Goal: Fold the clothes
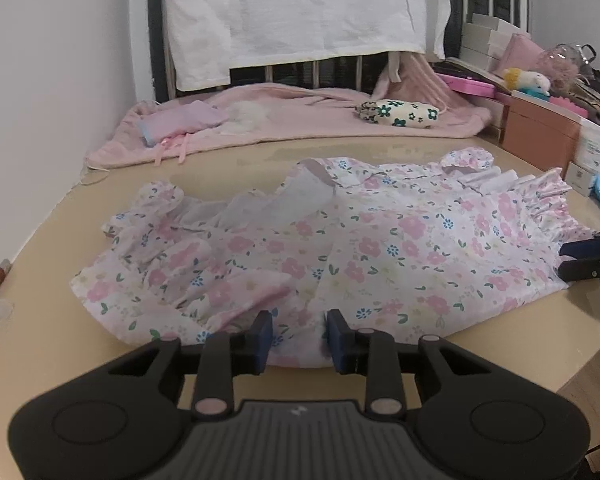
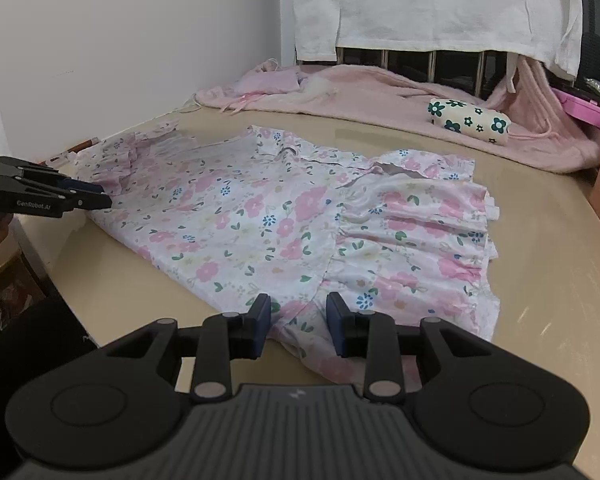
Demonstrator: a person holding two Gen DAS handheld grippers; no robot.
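Nearest, the left gripper point(image 1: 299, 334) stands wide, fabric of the floral dress point(image 1: 340, 248) between its fingers at the near hem. Likewise the right gripper point(image 2: 298, 322), wide over the dress's edge. Beyond, a pink blanket point(image 1: 300, 116) covers the beige table point(image 1: 52, 280).

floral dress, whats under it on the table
The floral dress lies spread flat on the beige table, whose bare top shows all around it. Whatever lies beneath the cloth is covered; no lump shows through.
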